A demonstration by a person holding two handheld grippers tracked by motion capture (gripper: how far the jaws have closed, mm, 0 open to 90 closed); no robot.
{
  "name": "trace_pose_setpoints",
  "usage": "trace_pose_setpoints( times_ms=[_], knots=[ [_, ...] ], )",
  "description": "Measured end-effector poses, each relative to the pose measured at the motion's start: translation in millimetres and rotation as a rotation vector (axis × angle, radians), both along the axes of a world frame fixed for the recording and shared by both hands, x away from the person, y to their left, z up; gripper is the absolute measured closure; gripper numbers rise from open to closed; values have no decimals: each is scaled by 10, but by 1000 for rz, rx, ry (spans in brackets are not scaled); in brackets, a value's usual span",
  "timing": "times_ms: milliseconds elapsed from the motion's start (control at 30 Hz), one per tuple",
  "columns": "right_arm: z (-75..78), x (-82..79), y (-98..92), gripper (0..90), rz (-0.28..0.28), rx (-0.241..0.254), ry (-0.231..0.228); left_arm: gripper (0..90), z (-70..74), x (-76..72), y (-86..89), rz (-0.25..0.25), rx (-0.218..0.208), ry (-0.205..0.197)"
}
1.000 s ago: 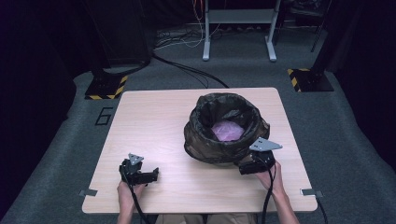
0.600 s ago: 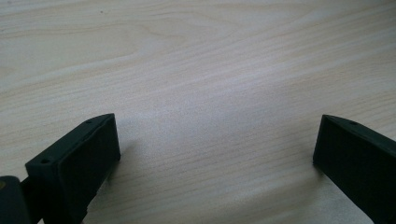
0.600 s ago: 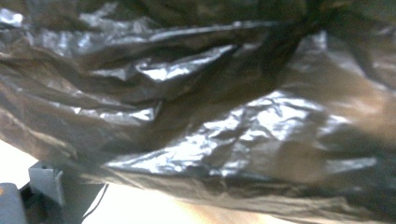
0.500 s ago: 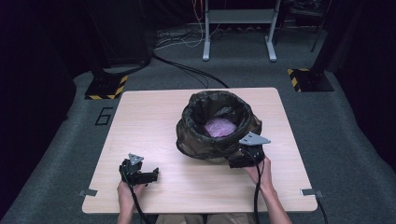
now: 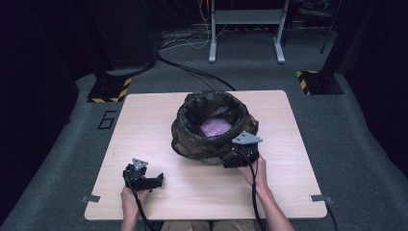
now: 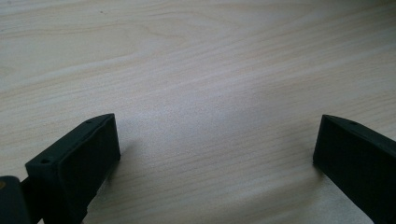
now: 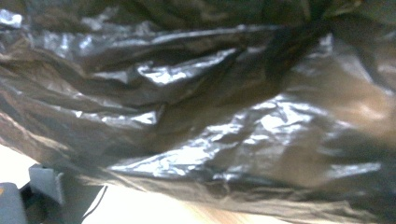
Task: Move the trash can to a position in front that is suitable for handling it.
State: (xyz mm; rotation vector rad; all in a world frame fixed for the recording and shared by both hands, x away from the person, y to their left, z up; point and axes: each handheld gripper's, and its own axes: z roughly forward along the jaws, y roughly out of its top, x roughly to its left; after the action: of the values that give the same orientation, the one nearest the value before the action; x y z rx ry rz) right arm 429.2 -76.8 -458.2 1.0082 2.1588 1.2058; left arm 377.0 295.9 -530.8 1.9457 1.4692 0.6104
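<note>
A round bin lined with a dark, shiny plastic bag (image 5: 192, 139) stands on the middle of the wooden table (image 5: 144, 125), with something pink (image 5: 215, 127) lying inside. My right gripper (image 5: 230, 158) presses against the bag's near right side. In the right gripper view the crinkled bag (image 7: 196, 116) hangs right over the jaws, and one finger (image 7: 44, 184) stands far out at the lower left. My left gripper (image 5: 155, 182) rests on the table at the near left, open, with bare wood between its fingers (image 6: 74, 163).
The table's near edge runs just behind both hands. Bare wood lies left of and beyond the bin. On the grey floor past the table are cables (image 5: 192, 72), a white stand (image 5: 245, 29) and yellow-black marked bases (image 5: 108, 91).
My right gripper has moved left along the bag's near side, and the bin and bag have slid left with it. The left gripper has stayed put.
</note>
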Motion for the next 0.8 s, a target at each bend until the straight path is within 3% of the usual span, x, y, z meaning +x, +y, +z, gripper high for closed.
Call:
trace_pose_setpoints(
  times_ms=[333, 467, 633, 800],
  knots=[
    [24, 195, 315, 0, -11, -6, 25, 2, 0, 0, 0, 1, 0, 0],
    [31, 215, 394, 1, 13, -14, 31, 1, 0, -2, 1, -1, -1, 2],
    [6, 11, 199, 22, 45, 3, 31, 1, 0, 1, 5, -7, -2, 2],
    [-73, -269, -105, 36, 33, -2, 35, 0, 1, 16, 15, -27, 0, 0]
  ],
)
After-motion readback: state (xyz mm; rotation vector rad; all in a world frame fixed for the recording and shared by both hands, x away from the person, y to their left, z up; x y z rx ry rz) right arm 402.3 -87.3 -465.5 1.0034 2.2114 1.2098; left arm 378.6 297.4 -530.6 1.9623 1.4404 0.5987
